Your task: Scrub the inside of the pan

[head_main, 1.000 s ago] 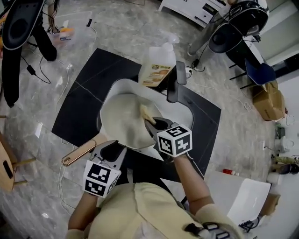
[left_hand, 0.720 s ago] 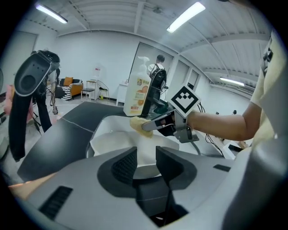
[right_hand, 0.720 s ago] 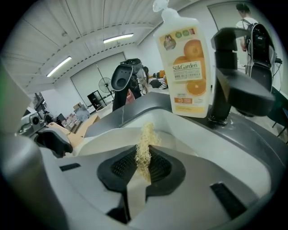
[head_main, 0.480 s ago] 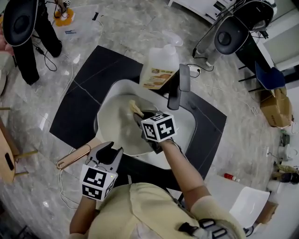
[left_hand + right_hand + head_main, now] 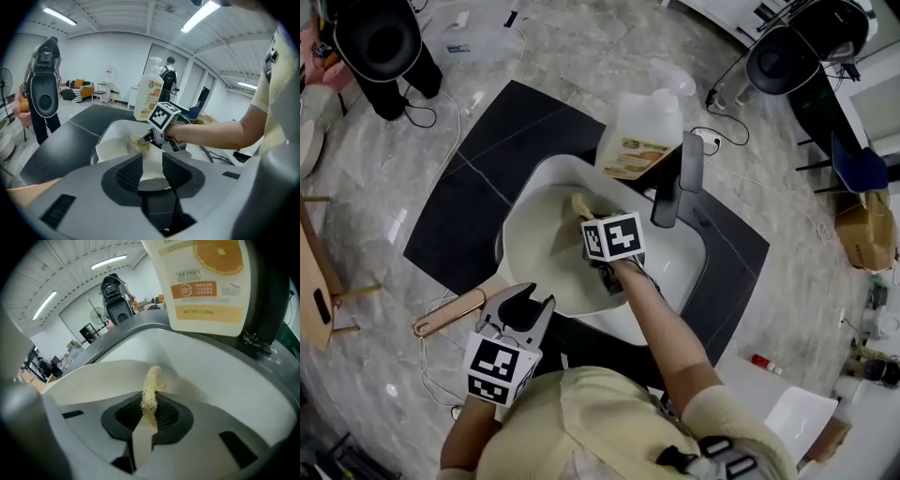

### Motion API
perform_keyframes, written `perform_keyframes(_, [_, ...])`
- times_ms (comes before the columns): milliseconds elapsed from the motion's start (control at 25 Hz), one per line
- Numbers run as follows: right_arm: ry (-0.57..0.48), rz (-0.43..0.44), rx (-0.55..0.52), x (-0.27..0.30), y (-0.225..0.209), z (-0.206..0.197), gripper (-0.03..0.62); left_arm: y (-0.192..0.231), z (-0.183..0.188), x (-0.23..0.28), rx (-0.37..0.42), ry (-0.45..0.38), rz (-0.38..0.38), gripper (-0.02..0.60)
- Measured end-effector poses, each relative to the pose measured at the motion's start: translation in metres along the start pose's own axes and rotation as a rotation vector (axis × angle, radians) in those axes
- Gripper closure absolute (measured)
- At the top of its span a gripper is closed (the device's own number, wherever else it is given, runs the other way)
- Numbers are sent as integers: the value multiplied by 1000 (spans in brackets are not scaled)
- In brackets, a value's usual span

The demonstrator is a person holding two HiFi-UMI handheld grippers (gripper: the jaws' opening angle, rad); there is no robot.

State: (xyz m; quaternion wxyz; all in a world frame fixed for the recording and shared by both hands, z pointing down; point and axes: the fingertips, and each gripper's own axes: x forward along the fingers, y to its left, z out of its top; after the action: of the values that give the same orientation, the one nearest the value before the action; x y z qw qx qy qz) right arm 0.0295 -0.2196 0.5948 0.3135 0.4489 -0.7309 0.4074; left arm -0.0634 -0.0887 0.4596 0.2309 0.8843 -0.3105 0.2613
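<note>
Pan [image 5: 534, 244] sits in the white sink [image 5: 686, 274], its cream inside facing up and its copper-coloured handle [image 5: 450, 315] pointing out toward 8 o'clock in the head view. A second ago the right gripper [image 5: 587, 217] hung over the rim at about 4 o'clock of the pan. Now it is further in, over the pan's 2 o'clock part, and the loofah scrubber [image 5: 580, 205] reaches toward the wall at 1 o'clock. The right gripper view shows the jaws clamped on the scrubber [image 5: 151, 390], whose free end stands up in front of the pan's wall [image 5: 93, 380].

The left gripper [image 5: 525, 300] has kept its place at 6 o'clock of the pan, just beside the handle and not touching it. In its own view the left gripper [image 5: 151, 162] has its jaws standing apart with nothing between them, and the pan [image 5: 115, 147] and the right gripper [image 5: 146, 139] lie ahead at 12 o'clock.

Counted: one pan, one scrubber, one sink, two grippers. One detergent bottle [image 5: 645, 141] stands at the sink's 12 o'clock edge, and one black faucet [image 5: 680, 183] is at 1 o'clock. Both are on one black countertop [image 5: 478, 178].
</note>
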Motion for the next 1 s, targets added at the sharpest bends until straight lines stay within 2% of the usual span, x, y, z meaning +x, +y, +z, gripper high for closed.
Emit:
perform_keyframes(280, [-8,-87,71,17,-16,-3,540,-1,-1,4,16,-1,5,448])
perform_keyframes(520, [36,-83,66,39,-4,-8,540,-1,-5,4,1,0,7,448])
perform_keyframes(640, [36,-48,41,47,10,-6,540,1,-10,-1,-15,1,12,448])
perform_keyframes(1000, [24,131,-29,55,56,-2,540,2,-19,-7,-38,-3,7,448])
